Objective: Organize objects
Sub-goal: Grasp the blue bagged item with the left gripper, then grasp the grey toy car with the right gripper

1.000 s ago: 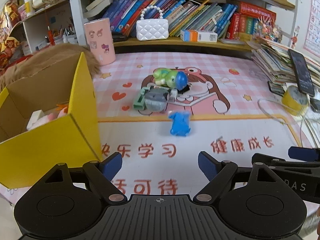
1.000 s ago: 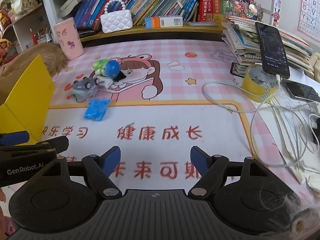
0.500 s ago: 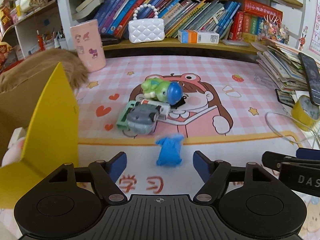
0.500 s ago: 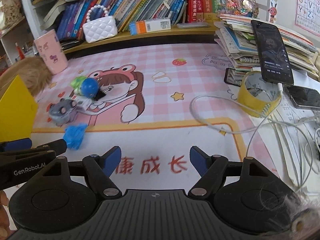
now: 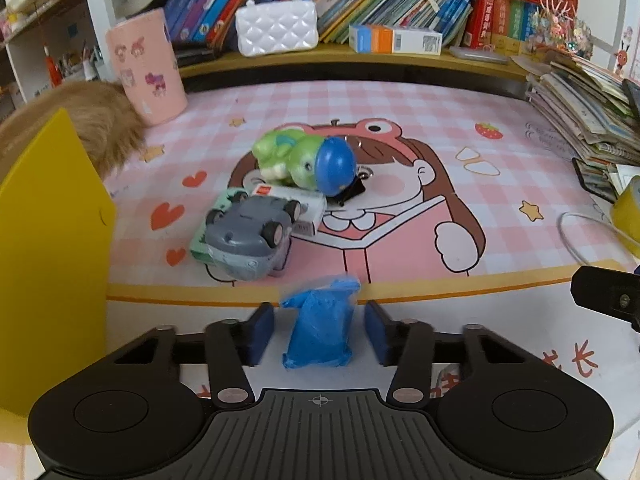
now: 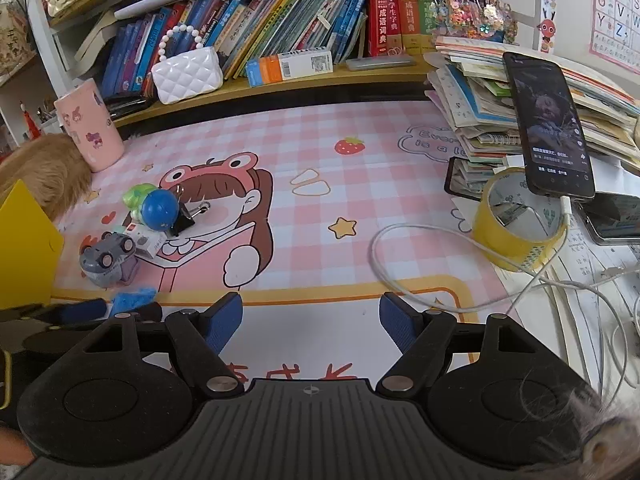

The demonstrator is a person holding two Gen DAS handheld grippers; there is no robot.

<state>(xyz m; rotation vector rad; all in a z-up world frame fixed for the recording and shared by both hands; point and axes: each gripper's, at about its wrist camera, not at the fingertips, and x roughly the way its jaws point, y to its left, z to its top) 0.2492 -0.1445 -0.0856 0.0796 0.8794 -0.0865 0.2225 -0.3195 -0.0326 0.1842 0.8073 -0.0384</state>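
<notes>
The left gripper has just been closing; its fingers straddle the blue packet on the surface without touching. Keep it centred, squeeze gently. The right gripper stays spread, empty.

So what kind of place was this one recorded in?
Most likely a child's study desk at home: a cartoon desk mat, a shelf of books including Chinese dictionaries, an alphabet chart on the wall, and small toys on the mat.
</notes>
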